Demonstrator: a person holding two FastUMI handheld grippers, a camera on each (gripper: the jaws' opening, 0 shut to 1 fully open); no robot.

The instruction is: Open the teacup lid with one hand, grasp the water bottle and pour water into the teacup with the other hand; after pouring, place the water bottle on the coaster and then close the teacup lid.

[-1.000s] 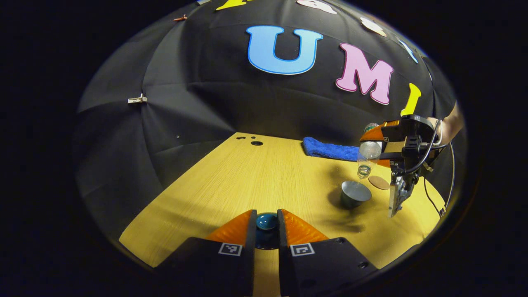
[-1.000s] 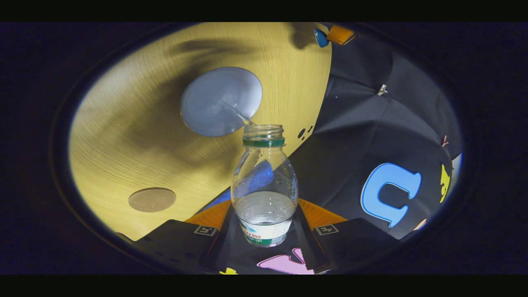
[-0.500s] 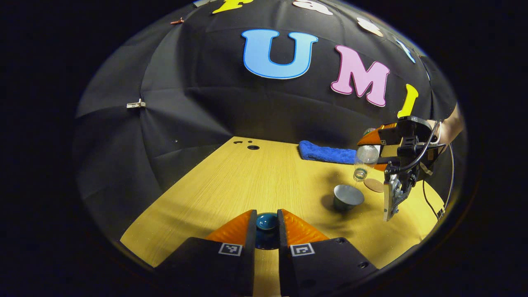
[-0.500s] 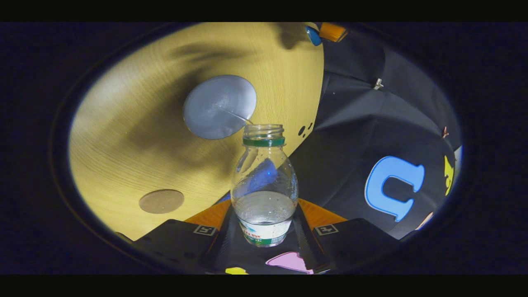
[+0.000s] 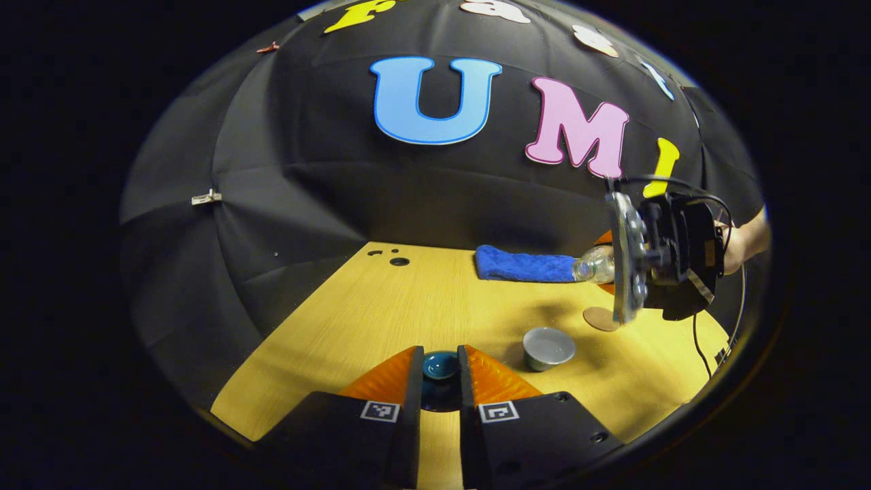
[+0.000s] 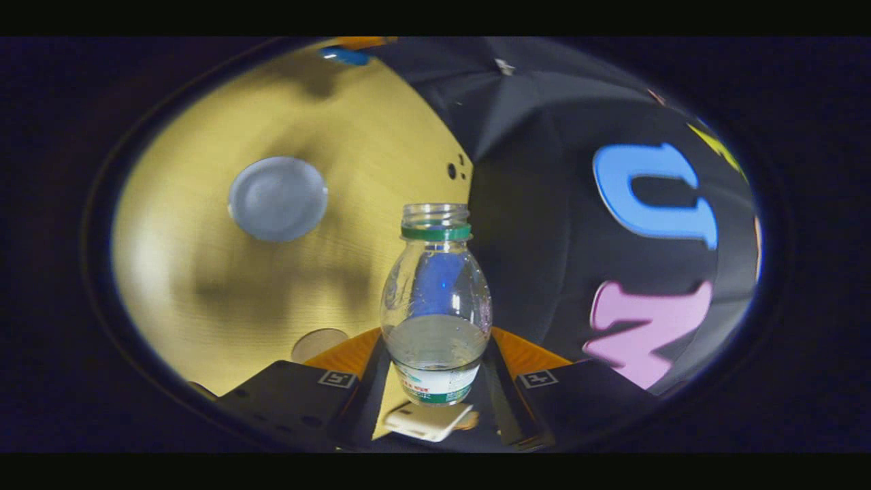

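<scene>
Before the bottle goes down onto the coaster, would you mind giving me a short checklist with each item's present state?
1. Right tongs shut on the water bottle: ok, a finger presses on each side.
2. Pouring stopped: ok, no stream leaves the bottle mouth.
3. Coaster free to receive the bottle: ok, nothing lies on it, and it sits beside the teacup.
4. Bottle upright for placing: not ok, in the left gripper view it lies about level.
5. Left tongs shut on the lid, clear of the cup: ok.
6. Water level in the teacup: cannot tell.
</scene>
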